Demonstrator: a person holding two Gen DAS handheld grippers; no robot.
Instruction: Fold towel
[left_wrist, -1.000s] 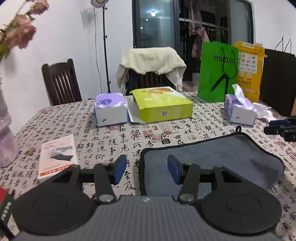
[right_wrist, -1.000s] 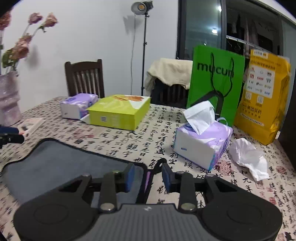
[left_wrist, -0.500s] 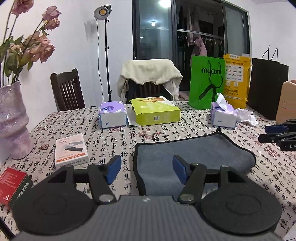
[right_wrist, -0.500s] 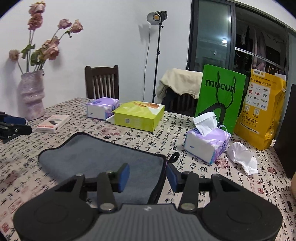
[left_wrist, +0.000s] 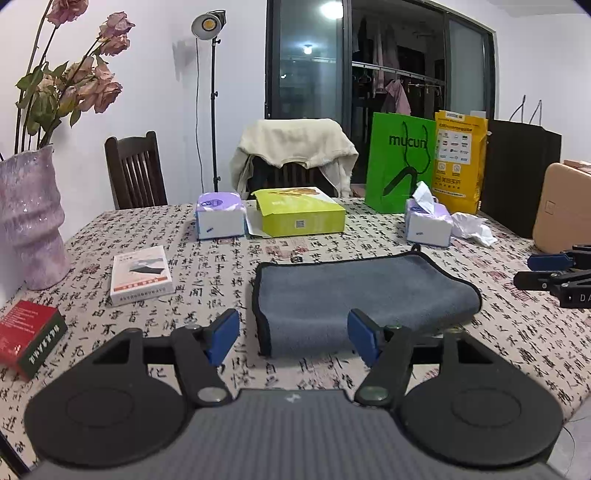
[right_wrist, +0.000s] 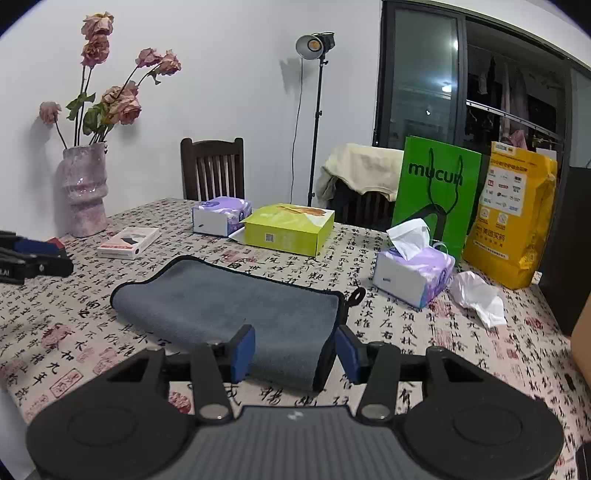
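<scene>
A grey towel with black trim (left_wrist: 354, 295) lies folded flat on the patterned tablecloth; it also shows in the right wrist view (right_wrist: 236, 310). My left gripper (left_wrist: 293, 339) is open and empty, raised just before the towel's near left corner. My right gripper (right_wrist: 293, 352) is open and empty, raised before the towel's near right corner. The right gripper shows at the right edge of the left wrist view (left_wrist: 550, 273), and the left gripper at the left edge of the right wrist view (right_wrist: 33, 258). A black hanging loop (right_wrist: 356, 295) sticks out at the towel's far right corner.
Behind the towel stand a yellow-green box (left_wrist: 301, 216), two purple tissue packs (left_wrist: 220, 216) (left_wrist: 426, 223), a crumpled tissue (left_wrist: 474, 229), green and yellow bags (left_wrist: 400, 164). To the left are a white box (left_wrist: 140, 275), a red box (left_wrist: 27, 338) and a pink vase (left_wrist: 27, 218).
Both grippers have pulled back and risen away from the towel, so more of the table shows. Both have opened wider. The towel lies still, folded.
</scene>
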